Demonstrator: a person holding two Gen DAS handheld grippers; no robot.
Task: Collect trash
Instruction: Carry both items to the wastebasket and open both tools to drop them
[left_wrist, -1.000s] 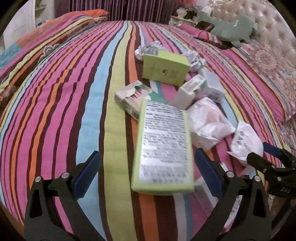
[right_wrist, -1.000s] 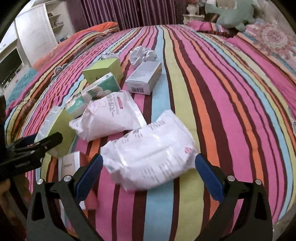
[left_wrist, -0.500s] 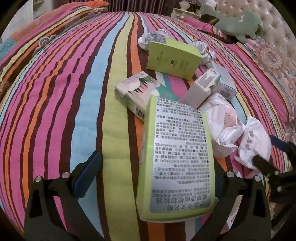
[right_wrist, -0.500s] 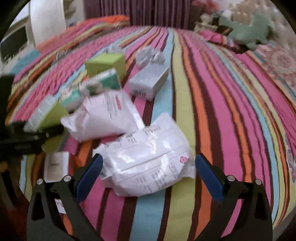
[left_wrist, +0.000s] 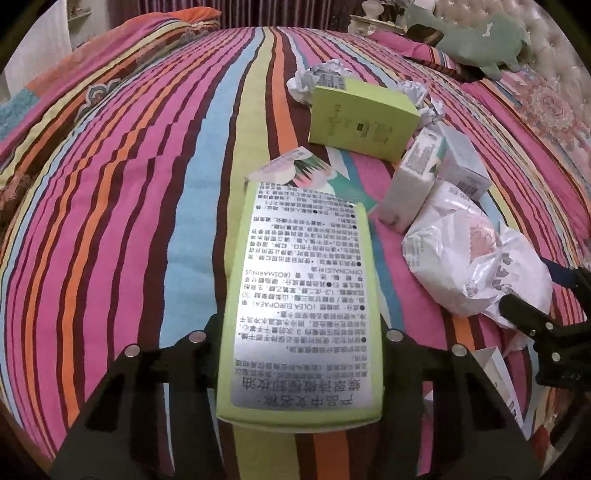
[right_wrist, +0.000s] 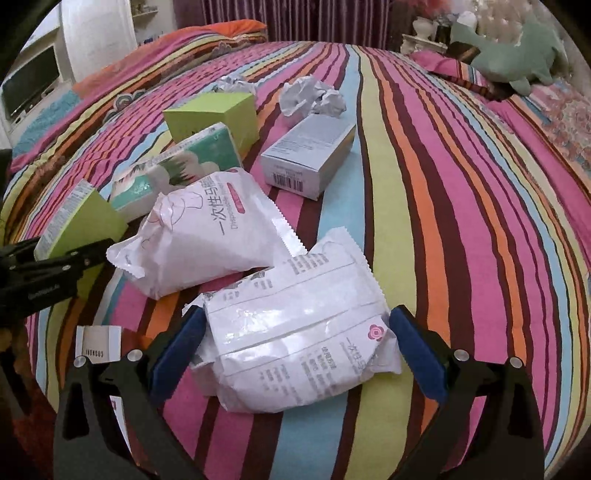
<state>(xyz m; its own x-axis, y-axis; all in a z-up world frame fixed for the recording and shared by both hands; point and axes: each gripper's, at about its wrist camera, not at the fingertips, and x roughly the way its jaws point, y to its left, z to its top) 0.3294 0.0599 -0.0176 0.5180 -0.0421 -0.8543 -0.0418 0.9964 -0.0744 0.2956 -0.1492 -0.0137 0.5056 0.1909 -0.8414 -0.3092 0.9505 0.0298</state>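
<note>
The left tongs are clamped on a long green box with a silver printed label — its sides sit pressed between the two arms, and the box runs from the near edge out over the striped bed. Beyond its far end lies a floral tissue pack, and farther off a second green box with crumpled paper behind it.

The right tongs stand spread wide around a white plastic packet printed with a pink flower mark; the packet lies on the bed between the blue pads, its left side at or just beside the left pad while a gap shows at the right one. A second white packet lies just beyond it to the left, overlapping its far corner. Farther off sits a grey box with a barcode, and at the left edge of the right wrist view the left tongs show, carrying the green box.
</note>
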